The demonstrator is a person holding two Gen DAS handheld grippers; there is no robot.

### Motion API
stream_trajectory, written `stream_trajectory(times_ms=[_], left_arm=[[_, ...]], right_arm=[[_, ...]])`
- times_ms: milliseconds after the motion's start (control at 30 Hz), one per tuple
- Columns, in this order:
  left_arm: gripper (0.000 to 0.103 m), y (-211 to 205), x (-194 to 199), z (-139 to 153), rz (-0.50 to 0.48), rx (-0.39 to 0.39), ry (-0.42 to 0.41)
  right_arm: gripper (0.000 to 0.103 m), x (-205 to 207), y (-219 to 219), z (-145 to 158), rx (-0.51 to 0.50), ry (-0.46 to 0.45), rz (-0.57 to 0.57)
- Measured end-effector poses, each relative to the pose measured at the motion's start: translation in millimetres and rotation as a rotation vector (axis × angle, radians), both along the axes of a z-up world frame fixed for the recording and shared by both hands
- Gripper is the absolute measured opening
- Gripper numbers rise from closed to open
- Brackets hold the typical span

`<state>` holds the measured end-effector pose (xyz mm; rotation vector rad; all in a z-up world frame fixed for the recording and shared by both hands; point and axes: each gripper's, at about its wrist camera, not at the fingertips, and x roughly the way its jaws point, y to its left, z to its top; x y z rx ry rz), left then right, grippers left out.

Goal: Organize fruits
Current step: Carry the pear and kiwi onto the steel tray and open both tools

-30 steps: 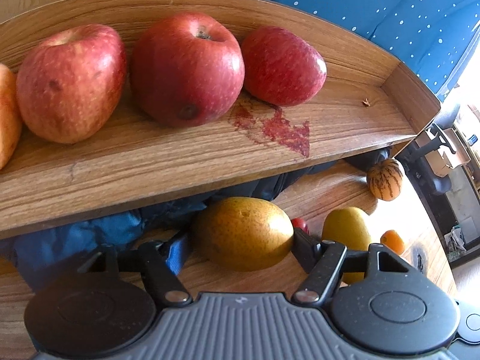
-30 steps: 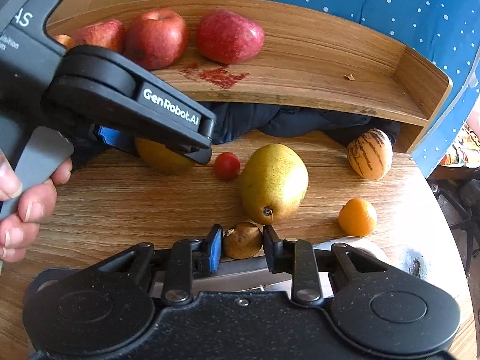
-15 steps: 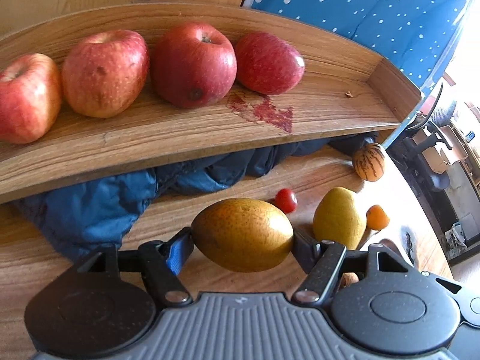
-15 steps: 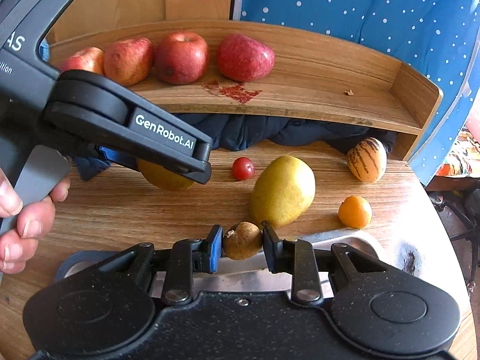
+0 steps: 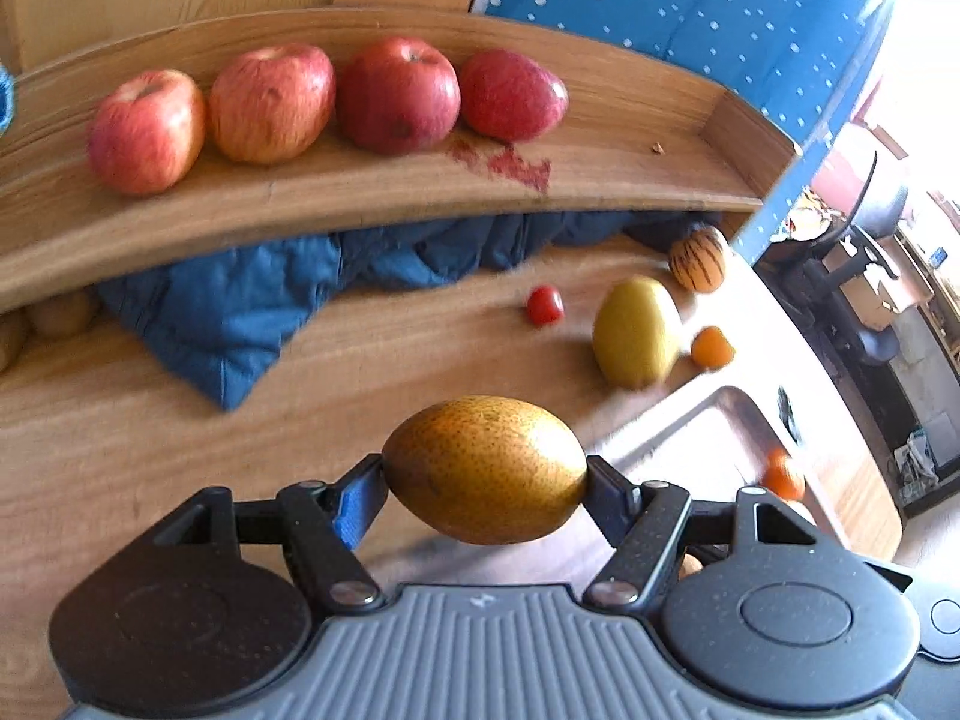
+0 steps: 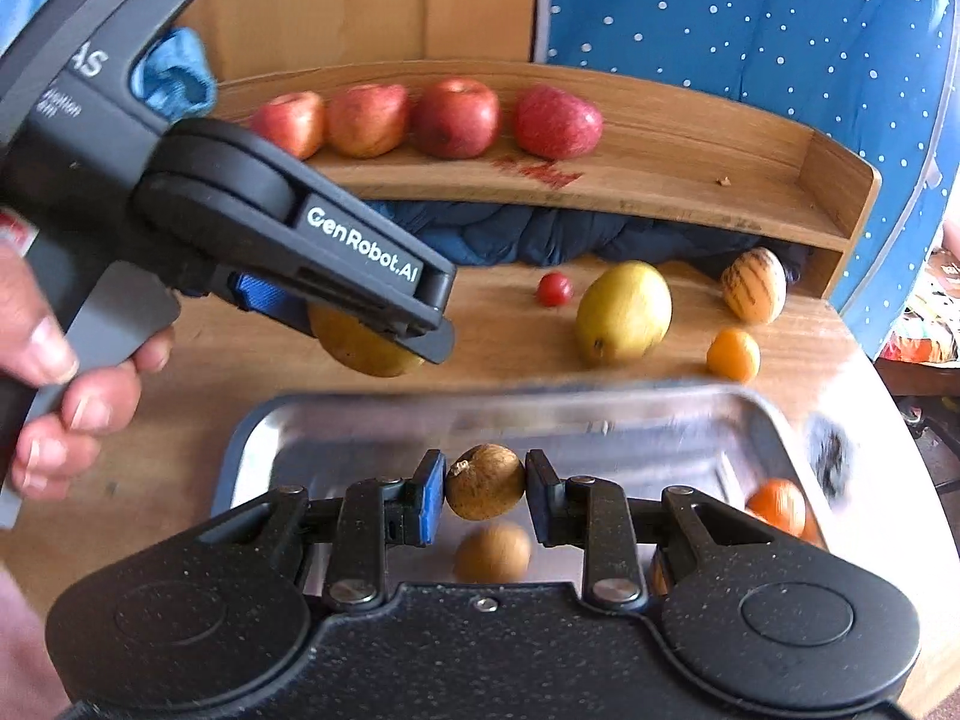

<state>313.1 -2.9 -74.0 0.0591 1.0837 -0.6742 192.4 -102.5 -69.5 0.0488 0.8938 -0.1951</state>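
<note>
Left tool [image 5: 485, 480] clenched on brown pear [image 5: 485, 468], lower center of frame, above the surface. Right tool [image 6: 485, 487] grips small brown fruit [image 6: 485, 481] over metal tray [image 6: 774, 414], lower center. To do well: lower each fruit near the tray floor before releasing, clear of the orange [image 6: 777, 504], so nothing rolls.

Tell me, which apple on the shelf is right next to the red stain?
The apple at the right end of the row, the deep red one lying tipped on its side. The red stain on the shelf is just in front of it; the other three sit further left.
</note>
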Motion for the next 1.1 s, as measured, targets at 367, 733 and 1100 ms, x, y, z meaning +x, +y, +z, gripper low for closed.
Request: stream_trajectory(times_ms=[367, 733, 1100], left_arm=[[0.074, 15.5, -54.0, -2.1, -0.047, 0.022, 0.026], [0.074, 25.4, -86.1, -4.9, -0.082, 0.042, 0.047], [0.074, 29.7, -106.4, -6.8, -0.110, 0.050, 0.049]], right_arm=[[0.030, -55.8, 23.5, -0.2, 0.031, 0.024, -0.011], [0.030, -79.4, 33.7, -3.1, 0.043, 0.050, -0.018], [0.031, -91.3, 42.8, -5.0, 0.042, 0.064, -0.025]])
